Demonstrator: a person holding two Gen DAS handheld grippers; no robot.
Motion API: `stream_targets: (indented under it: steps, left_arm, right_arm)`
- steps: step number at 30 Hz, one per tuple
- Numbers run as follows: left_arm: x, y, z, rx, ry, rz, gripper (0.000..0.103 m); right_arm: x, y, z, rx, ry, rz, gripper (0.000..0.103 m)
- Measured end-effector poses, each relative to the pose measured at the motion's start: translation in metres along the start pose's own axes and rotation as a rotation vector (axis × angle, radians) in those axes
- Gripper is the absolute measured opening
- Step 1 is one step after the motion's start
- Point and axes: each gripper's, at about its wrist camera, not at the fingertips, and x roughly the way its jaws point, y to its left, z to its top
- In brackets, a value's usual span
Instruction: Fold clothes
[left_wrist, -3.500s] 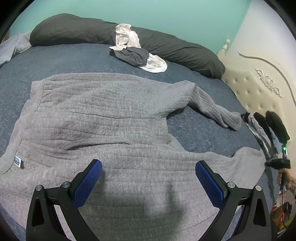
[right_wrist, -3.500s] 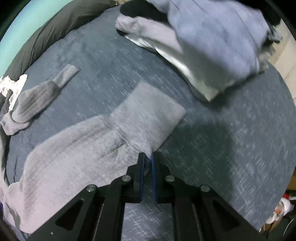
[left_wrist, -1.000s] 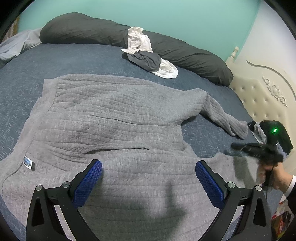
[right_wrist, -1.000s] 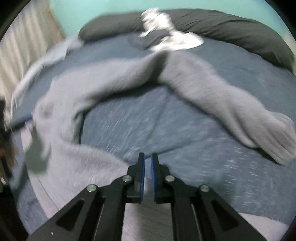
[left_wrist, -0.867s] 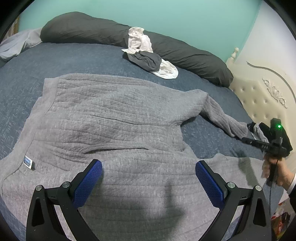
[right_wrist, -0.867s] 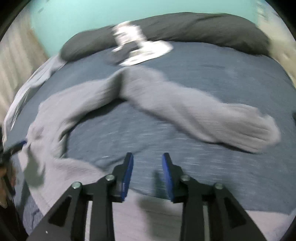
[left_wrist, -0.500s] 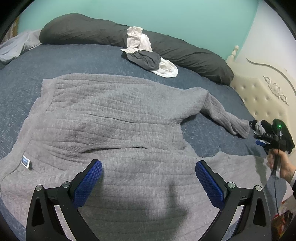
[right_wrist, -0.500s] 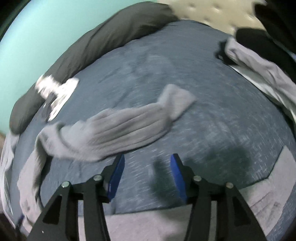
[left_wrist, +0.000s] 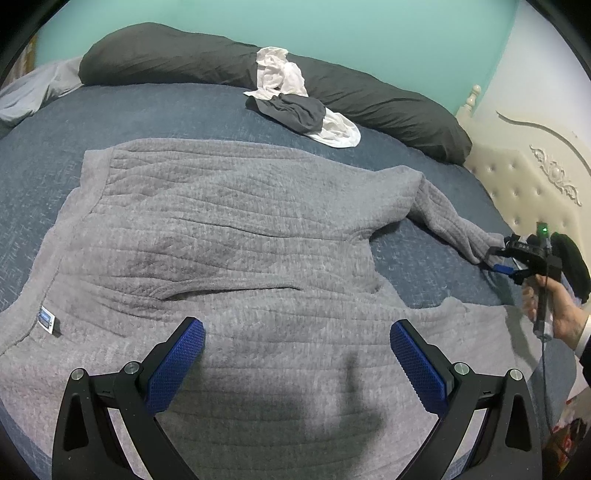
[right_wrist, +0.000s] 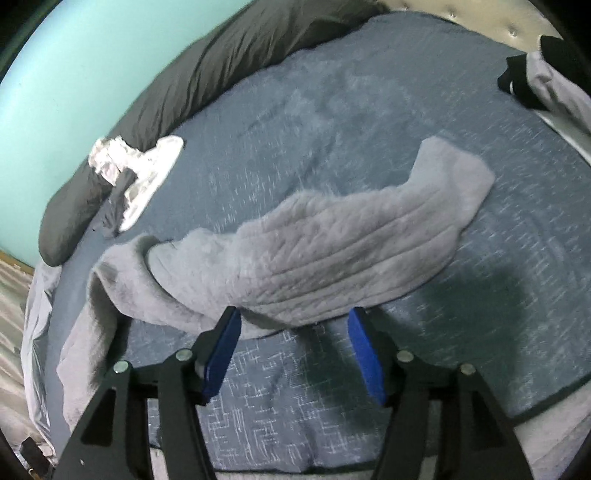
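Observation:
A grey ribbed sweater (left_wrist: 229, 236) lies spread flat on the blue bed cover (left_wrist: 155, 110). My left gripper (left_wrist: 295, 354) hovers open above its lower body, blue pads wide apart, holding nothing. The far sleeve (left_wrist: 454, 218) runs off to the right. In the left wrist view my right gripper (left_wrist: 496, 260) sits at that sleeve's cuff, held by a hand (left_wrist: 554, 310). In the right wrist view the sleeve (right_wrist: 332, 251) lies crumpled just ahead of my open right gripper (right_wrist: 293, 347), whose fingers straddle its near edge without closing on it.
A long dark bolster (left_wrist: 258, 77) lines the far edge of the bed, with a white and dark grey clothes pile (left_wrist: 299, 99) against it. A cream tufted headboard (left_wrist: 524, 184) stands at the right. Dark and pale garments (right_wrist: 546, 81) lie near the headboard.
My right gripper let go of the near sleeve, opened, swung across and came up to the far sleeve's cuff. The left gripper stayed open over the sweater body.

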Motion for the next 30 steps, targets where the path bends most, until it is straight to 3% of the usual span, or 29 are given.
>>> stream_targets:
  steps: [5, 6, 8, 11, 20, 25, 30]
  left_arm:
    - [0.001, 0.001, 0.0, -0.001, 0.001, 0.003, 0.103]
    - [0.001, 0.001, 0.001, -0.001, 0.002, 0.003, 0.103]
    - [0.002, 0.002, 0.001, -0.001, 0.002, 0.004, 0.103]
    - [0.004, 0.002, 0.001, -0.001, 0.006, 0.004, 0.103]
    - [0.002, -0.001, 0.001, -0.001, 0.003, -0.006, 0.103]
    - [-0.001, 0.0, 0.002, -0.004, -0.002, -0.011, 0.103]
    - [-0.003, -0.003, 0.004, 0.001, -0.007, -0.013, 0.103]
  right_arm:
    - [0.012, 0.003, 0.003, 0.005, -0.017, -0.02, 0.058]
    - [0.012, 0.004, 0.004, 0.003, -0.029, -0.018, 0.052]
    - [0.012, 0.007, 0.006, -0.02, -0.035, -0.027, 0.029]
    - [-0.004, 0.01, 0.016, -0.045, -0.066, -0.035, 0.016]
    - [-0.072, 0.019, 0.052, -0.112, -0.186, -0.051, 0.011]
    - [-0.121, 0.009, 0.082, -0.108, -0.194, -0.112, 0.005]
    - [-0.123, -0.017, 0.09, -0.085, -0.118, -0.161, 0.005]
